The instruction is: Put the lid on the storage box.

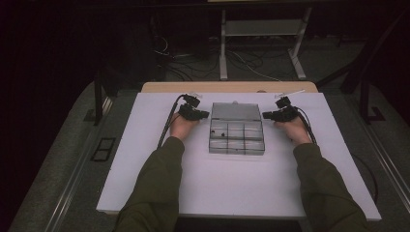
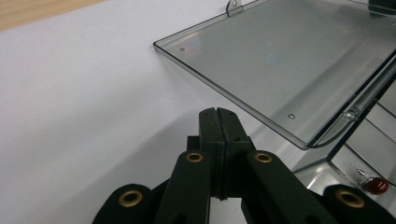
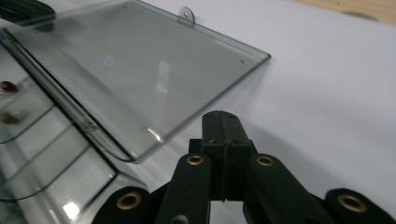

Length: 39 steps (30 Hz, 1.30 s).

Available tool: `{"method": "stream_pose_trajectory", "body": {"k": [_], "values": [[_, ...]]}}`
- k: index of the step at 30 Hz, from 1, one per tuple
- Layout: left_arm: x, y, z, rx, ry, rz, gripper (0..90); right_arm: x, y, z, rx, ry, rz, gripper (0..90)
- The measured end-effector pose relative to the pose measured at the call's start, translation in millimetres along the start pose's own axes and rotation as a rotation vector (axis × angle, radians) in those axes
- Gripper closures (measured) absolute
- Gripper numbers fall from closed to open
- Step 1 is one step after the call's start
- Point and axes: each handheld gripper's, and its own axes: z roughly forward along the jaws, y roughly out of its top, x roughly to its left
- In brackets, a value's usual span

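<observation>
A clear plastic compartment box (image 1: 236,136) lies in the middle of the white table top, its lid (image 1: 236,111) swung open toward the far side. My left gripper (image 1: 205,114) sits at the lid's left edge and is shut with nothing between its jaws. My right gripper (image 1: 265,115) sits at the lid's right edge, also shut and empty. In the left gripper view my shut gripper (image 2: 218,115) lies just below the lid (image 2: 285,60); a small red part (image 2: 376,185) rests in a compartment. In the right gripper view the shut gripper (image 3: 225,119) lies beside the lid (image 3: 140,74).
The white board (image 1: 159,183) covers a wooden table whose far edge (image 1: 227,87) shows behind the box. Cables and a metal stand (image 1: 261,43) are on the floor beyond. Both forearms in green sleeves come in from the bottom.
</observation>
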Motion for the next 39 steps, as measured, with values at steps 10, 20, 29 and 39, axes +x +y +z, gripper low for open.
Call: {"method": "stream_pose_trajectory", "body": {"k": [10, 20, 29, 39], "values": [[-3.3, 1.2, 7.8, 0.016, -0.014, 0.006, 89.4, -0.2, -0.7, 8.3, 0.028, 0.011, 0.003, 89.0], [-4.7, 1.6, 14.3, 0.029, -0.027, 0.002, 89.4, 2.4, 2.7, 17.7, 0.053, 0.015, 0.002, 89.0], [-3.6, 4.4, 17.4, 0.028, -0.031, -0.004, 89.3, 2.7, 6.1, 21.4, 0.053, 0.022, 0.006, 89.0], [-3.2, 5.6, 15.4, 0.003, -0.035, -0.023, 89.4, 7.3, 13.5, 23.8, 0.052, 0.018, -0.009, 89.1]]}}
